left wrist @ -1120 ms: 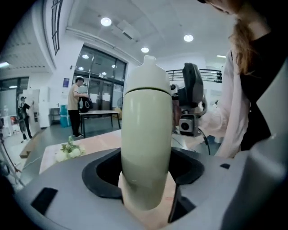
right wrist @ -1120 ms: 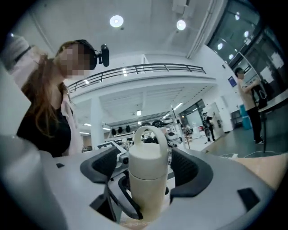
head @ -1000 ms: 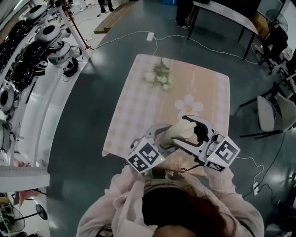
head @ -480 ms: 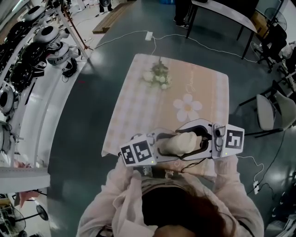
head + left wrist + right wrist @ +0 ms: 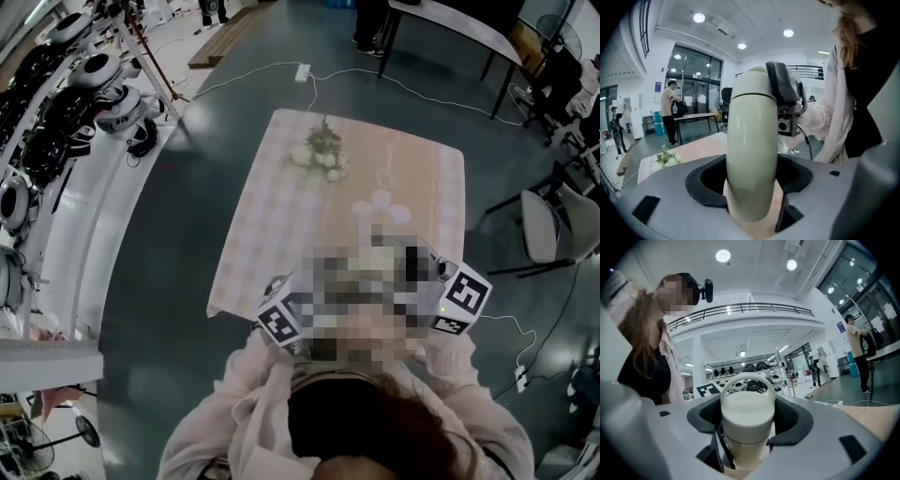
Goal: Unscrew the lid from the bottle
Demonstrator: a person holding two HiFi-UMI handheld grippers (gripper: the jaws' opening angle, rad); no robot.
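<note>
Head view: I see the table (image 5: 272,216) under a pink checked cloth, with a flower sprig (image 5: 321,152) toward its 12 o'clock end. At the 6 o'clock edge, close to the person, one marker cube (image 5: 283,319) sits at 7 o'clock and a second marker cube (image 5: 462,300) at 5 o'clock. I can't make out what lies between them here.

Left gripper view: my left gripper (image 5: 751,187) is clamped on the cream bottle (image 5: 752,140). The dark pads press its lower body from 9 and 3 o'clock, and the bottle rises toward 12 o'clock, held clear of the table. The lid (image 5: 749,82) is on top, with a thin seam below it. The right gripper (image 5: 785,89) grips the lid from the 3 o'clock side.

Right gripper view: the right gripper's jaws stand fairly wide but are closed round the lid, with a pad against it at 9 and at 3 o'clock. The lid's loop handle (image 5: 747,377) arches over at 12 o'clock
</note>
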